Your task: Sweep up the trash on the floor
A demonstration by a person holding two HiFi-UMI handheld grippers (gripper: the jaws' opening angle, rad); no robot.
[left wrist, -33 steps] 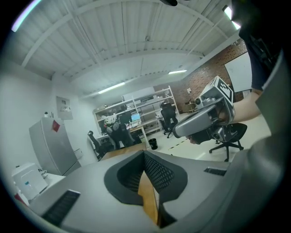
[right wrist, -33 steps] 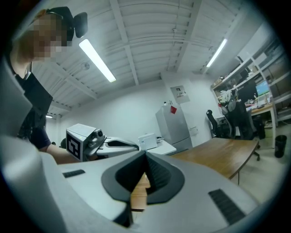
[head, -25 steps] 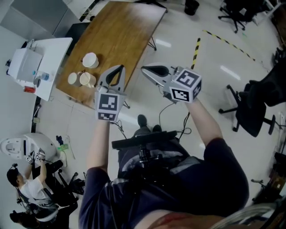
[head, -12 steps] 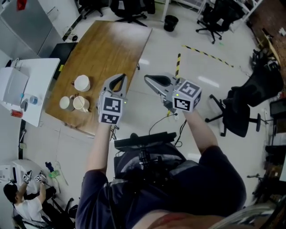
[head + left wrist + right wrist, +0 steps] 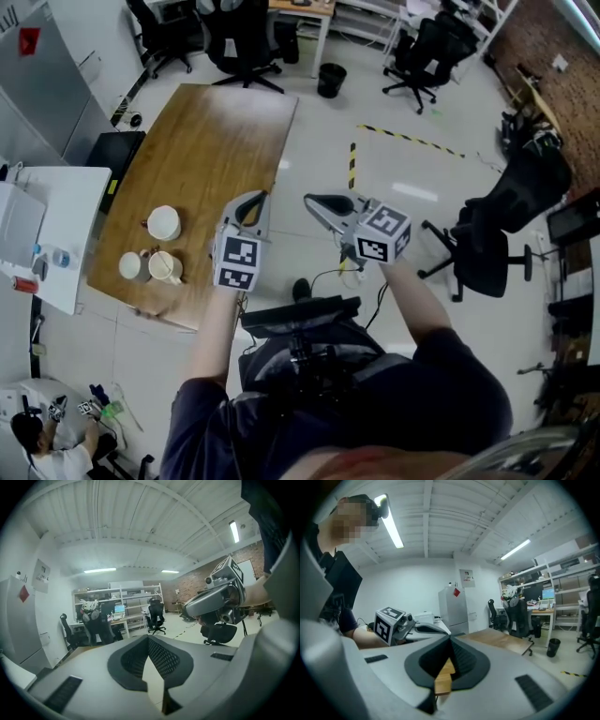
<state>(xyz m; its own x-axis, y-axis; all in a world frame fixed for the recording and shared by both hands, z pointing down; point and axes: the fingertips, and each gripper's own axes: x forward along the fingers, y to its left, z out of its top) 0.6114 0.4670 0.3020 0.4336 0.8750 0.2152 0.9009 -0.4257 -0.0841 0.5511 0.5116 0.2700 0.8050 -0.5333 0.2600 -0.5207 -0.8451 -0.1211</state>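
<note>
A pale floor [image 5: 412, 187] is seen across most of the head view, with a long wooden tabletop [image 5: 216, 141] at the left and a black office chair [image 5: 487, 239] at the right. A small black bin [image 5: 330, 80] stands beyond the tabletop's far end. The left gripper [image 5: 251, 200] and right gripper [image 5: 315, 200] are held side by side, pointed ahead — both sets of jaws are pressed together with nothing between them. 3 cups [image 5: 164, 223] are grouped on the tabletop, left of the left gripper. No trash and no broom can be picked out in any view, so the direction of the coming reach cannot be fixed — the sweeping is judged not yet begun.
</note>
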